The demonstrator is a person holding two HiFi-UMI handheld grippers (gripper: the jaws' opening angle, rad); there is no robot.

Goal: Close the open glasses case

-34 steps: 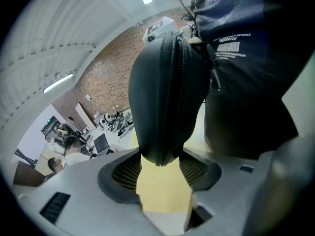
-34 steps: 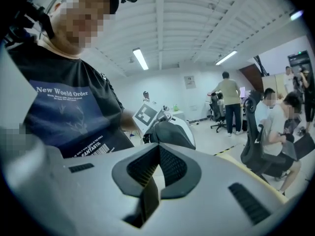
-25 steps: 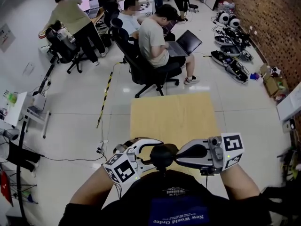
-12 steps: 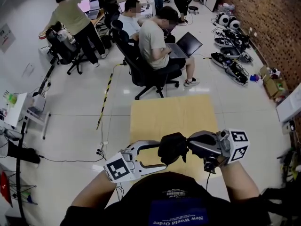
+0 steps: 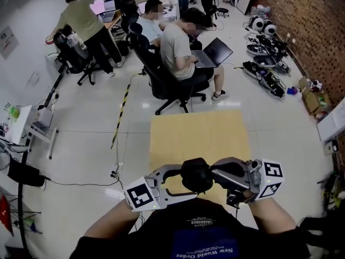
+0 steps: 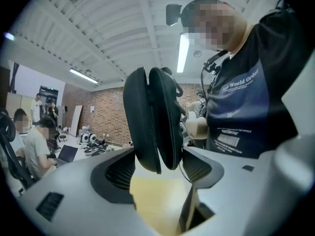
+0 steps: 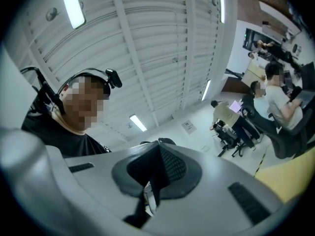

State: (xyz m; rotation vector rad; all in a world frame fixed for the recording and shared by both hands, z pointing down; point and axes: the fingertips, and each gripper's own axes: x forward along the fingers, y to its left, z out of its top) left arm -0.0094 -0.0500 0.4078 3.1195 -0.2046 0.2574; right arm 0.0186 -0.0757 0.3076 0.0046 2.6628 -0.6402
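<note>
A black glasses case (image 5: 195,175) hangs above the near edge of the wooden table (image 5: 199,134), right in front of my chest. My left gripper (image 5: 186,181) comes in from the left. In the left gripper view its pads lie against both sides of the case (image 6: 153,122). The two shells stand upright with only a narrow slit between them. These jaws have just been opening a little with the case still between them. My right gripper (image 5: 213,172) meets the case from the right, jaws shut (image 7: 155,173). Whether it pinches any part of the case is hidden.
Beyond the table a person with a laptop (image 5: 215,50) sits on a black office chair (image 5: 167,82); other people work at desks behind. Gear lies on the floor along the brick wall (image 5: 302,20) at right. A white cart (image 5: 27,125) and floor cables are at left.
Both grippers have lifted slightly with the case. The left gripper has rolled, so its marker cube shows a different face. The right gripper has shifted a little to the right.
</note>
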